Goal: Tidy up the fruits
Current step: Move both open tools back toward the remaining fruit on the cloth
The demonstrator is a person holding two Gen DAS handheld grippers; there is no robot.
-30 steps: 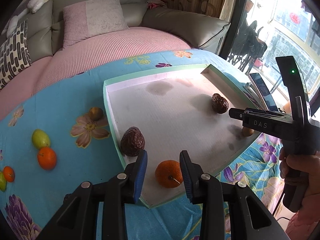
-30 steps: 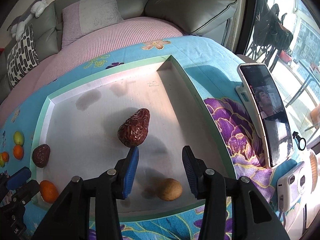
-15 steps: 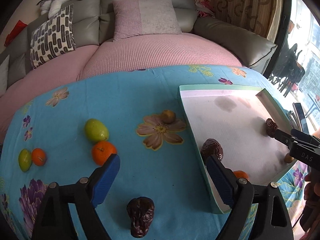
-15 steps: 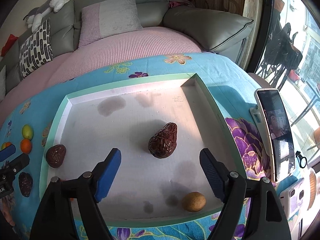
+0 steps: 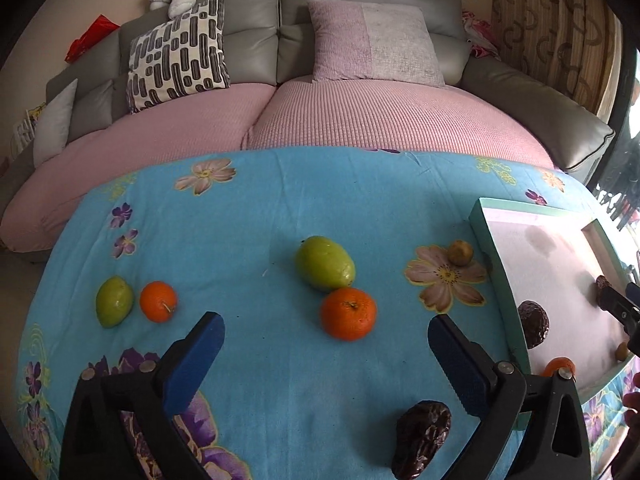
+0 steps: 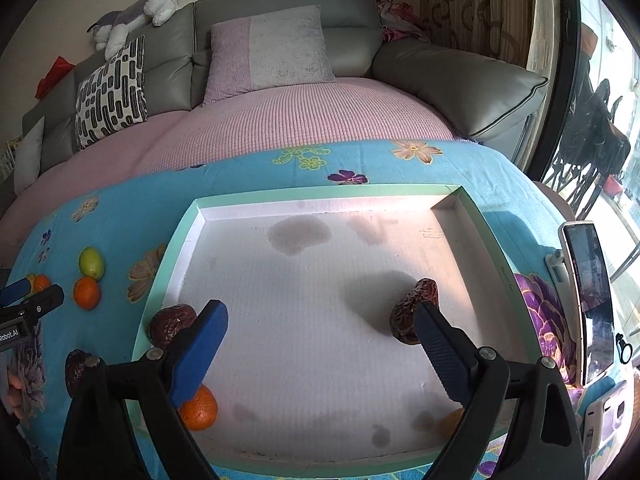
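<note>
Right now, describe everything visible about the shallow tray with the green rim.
The tray is a shallow rectangular box with a mint-green rim, low walls and a white ribbed floor marked by dark stains. It lies flat on the blue floral cloth. Inside rest two wrinkled dark dates, one by its left wall, an orange in the near-left corner and a small brown fruit near the front.

A blue floral cloth (image 5: 280,208) covers the surface. On it lie two green fruits (image 5: 325,263), two oranges (image 5: 348,313), a wrinkled dark fruit (image 5: 422,438), a small brown fruit (image 5: 460,253) and a green-rimmed tray (image 6: 320,192). A phone (image 6: 588,300) stands at the right edge.
</note>
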